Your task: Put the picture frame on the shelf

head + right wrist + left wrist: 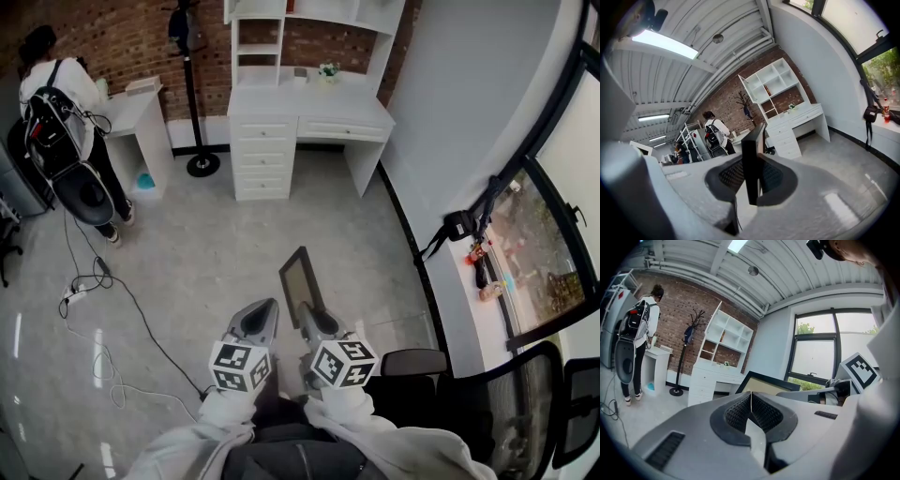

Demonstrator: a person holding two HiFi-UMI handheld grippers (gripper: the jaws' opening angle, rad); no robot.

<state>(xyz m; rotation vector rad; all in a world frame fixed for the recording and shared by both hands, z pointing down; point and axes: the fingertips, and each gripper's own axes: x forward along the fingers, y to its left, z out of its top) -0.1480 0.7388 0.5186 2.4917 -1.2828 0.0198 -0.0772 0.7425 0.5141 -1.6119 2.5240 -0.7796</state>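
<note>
My left gripper (751,401) and right gripper (752,174) have matt grey, plastic-looking shells. Their pads (737,414) are black with a fine ribbed texture. My picture frame (300,284) has a smooth matt black border. The floor (206,272) is pale and glossy, the back wall (122,37) is rough red brick, and the desk (309,108) is smooth white.

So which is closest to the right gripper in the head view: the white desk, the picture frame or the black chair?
1. picture frame, clamped in the right gripper.
2. black chair, just to its right.
3. white desk, far across the floor, by the brick wall.
</note>
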